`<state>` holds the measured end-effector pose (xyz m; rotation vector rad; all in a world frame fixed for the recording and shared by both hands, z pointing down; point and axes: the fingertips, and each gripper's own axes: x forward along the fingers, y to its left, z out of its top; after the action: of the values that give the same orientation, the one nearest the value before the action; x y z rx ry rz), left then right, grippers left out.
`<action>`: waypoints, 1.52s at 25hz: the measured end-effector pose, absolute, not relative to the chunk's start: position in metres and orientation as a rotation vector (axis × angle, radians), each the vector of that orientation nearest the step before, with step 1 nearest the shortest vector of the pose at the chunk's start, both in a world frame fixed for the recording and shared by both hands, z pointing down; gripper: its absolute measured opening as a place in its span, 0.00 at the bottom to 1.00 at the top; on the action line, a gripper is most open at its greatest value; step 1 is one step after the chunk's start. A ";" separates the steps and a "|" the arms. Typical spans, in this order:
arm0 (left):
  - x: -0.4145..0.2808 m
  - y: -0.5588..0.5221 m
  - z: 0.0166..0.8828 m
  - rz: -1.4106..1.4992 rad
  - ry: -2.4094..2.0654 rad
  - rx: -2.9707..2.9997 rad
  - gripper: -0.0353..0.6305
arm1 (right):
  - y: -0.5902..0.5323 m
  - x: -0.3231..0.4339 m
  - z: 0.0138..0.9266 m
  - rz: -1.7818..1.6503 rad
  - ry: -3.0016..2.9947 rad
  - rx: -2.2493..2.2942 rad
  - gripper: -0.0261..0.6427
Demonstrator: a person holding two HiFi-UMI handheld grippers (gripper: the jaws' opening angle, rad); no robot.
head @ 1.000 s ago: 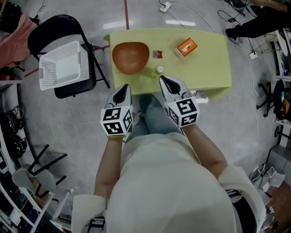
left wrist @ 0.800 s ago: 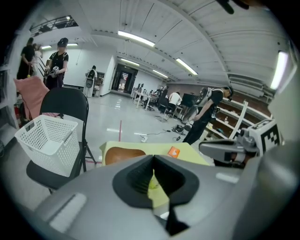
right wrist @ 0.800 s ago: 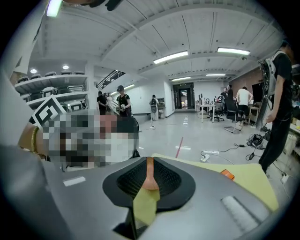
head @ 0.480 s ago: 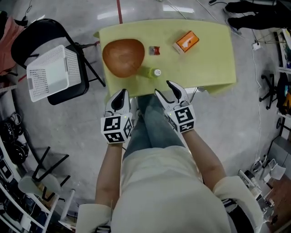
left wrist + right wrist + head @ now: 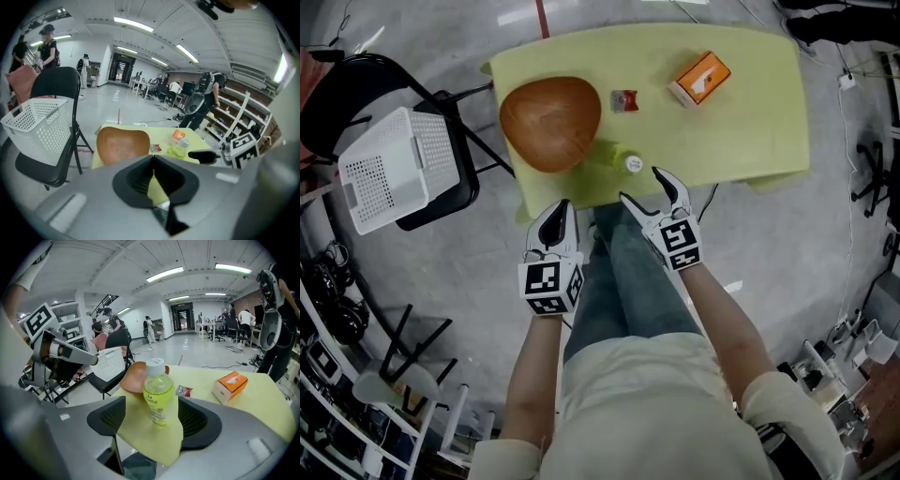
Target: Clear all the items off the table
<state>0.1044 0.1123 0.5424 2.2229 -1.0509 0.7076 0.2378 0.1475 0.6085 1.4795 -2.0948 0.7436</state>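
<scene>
A yellow-green bottle [image 5: 626, 161] [image 5: 157, 390] with a white cap stands upright at the near edge of the yellow-green table [image 5: 750, 122]. My right gripper [image 5: 646, 187] [image 5: 153, 420] has just been opening its jaws. They stand wide on either side of the bottle without pressing it. A brown bowl [image 5: 550, 122] [image 5: 123, 145], a small red packet [image 5: 624, 100] and an orange box [image 5: 700, 78] [image 5: 229, 385] also lie on the table. My left gripper [image 5: 558, 208] [image 5: 152, 161] is shut and empty, just short of the table edge below the bowl.
A white mesh basket [image 5: 389, 169] [image 5: 40, 131] sits on a black folding chair [image 5: 441, 202] left of the table. The person's legs are under the near table edge. Shelving and cables line the room's edges; people stand far off.
Both grippers have come down toward the table's near edge. The right gripper's jaws went from shut to wide open around the bottle. The left gripper stayed shut.
</scene>
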 end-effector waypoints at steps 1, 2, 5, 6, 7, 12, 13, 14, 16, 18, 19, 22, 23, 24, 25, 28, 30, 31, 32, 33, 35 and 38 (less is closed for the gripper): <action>0.105 0.111 0.549 0.706 -1.055 2.216 0.07 | 0.145 0.239 0.618 0.748 -2.092 1.473 0.54; 0.104 0.110 0.555 0.705 -1.061 2.207 0.07 | 0.144 0.240 0.626 0.755 -2.090 1.468 0.55; 0.103 0.106 0.574 0.703 -1.081 2.180 0.07 | 0.138 0.239 0.649 0.770 -2.089 1.453 0.56; 0.103 0.105 0.581 0.704 -1.087 2.172 0.07 | 0.135 0.239 0.655 0.772 -2.092 1.450 0.56; 0.103 0.103 0.588 0.706 -1.093 2.162 0.07 | 0.132 0.239 0.661 0.776 -2.096 1.448 0.57; 0.105 0.095 0.612 0.709 -1.108 2.128 0.07 | 0.115 0.238 0.685 0.783 -2.111 1.441 0.58; 0.105 0.094 0.615 0.710 -1.110 2.124 0.07 | 0.113 0.237 0.690 0.785 -2.113 1.435 0.58; 0.105 0.093 0.618 0.712 -1.113 2.118 0.07 | 0.111 0.235 0.695 0.788 -2.115 1.427 0.58; 0.104 0.092 0.624 0.715 -1.117 2.108 0.07 | 0.108 0.232 0.703 0.793 -2.116 1.414 0.58; 0.104 0.091 0.627 0.715 -1.118 2.102 0.07 | 0.104 0.229 0.708 0.793 -2.119 1.407 0.58; 0.104 0.091 0.629 0.715 -1.118 2.099 0.07 | 0.103 0.228 0.710 0.792 -2.120 1.404 0.58; 0.103 0.090 0.634 0.716 -1.119 2.085 0.07 | 0.099 0.227 0.715 0.787 -2.115 1.406 0.58; 0.102 0.091 0.635 0.716 -1.119 2.081 0.07 | 0.097 0.228 0.716 0.784 -2.110 1.413 0.58; 0.101 0.092 0.636 0.718 -1.118 2.079 0.07 | 0.096 0.229 0.717 0.780 -2.105 1.422 0.58; 0.101 0.092 0.637 0.722 -1.115 2.078 0.07 | 0.094 0.229 0.717 0.776 -2.101 1.430 0.56; 0.100 0.095 0.639 0.730 -1.106 2.072 0.07 | 0.090 0.229 0.717 0.730 -2.096 1.429 0.50; 0.099 0.097 0.640 0.736 -1.099 2.066 0.07 | 0.090 0.229 0.717 0.705 -2.079 1.427 0.46; 0.098 0.098 0.640 0.739 -1.097 2.066 0.07 | 0.090 0.230 0.717 0.706 -2.068 1.431 0.45; 0.098 0.098 0.640 0.742 -1.097 2.066 0.07 | 0.090 0.232 0.717 0.712 -2.058 1.437 0.44; 0.097 0.098 0.639 0.743 -1.099 2.067 0.07 | 0.090 0.233 0.716 0.719 -2.048 1.443 0.44; 0.094 0.098 0.635 0.740 -1.108 2.066 0.07 | 0.089 0.236 0.712 0.721 -2.035 1.451 0.44; 0.091 0.093 0.626 0.725 -1.122 2.069 0.07 | 0.085 0.237 0.698 0.708 -2.033 1.460 0.43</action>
<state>0.0915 0.0931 0.6260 2.0691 -1.1219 0.7253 0.2374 0.0852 0.6982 1.4596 -2.0334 0.7083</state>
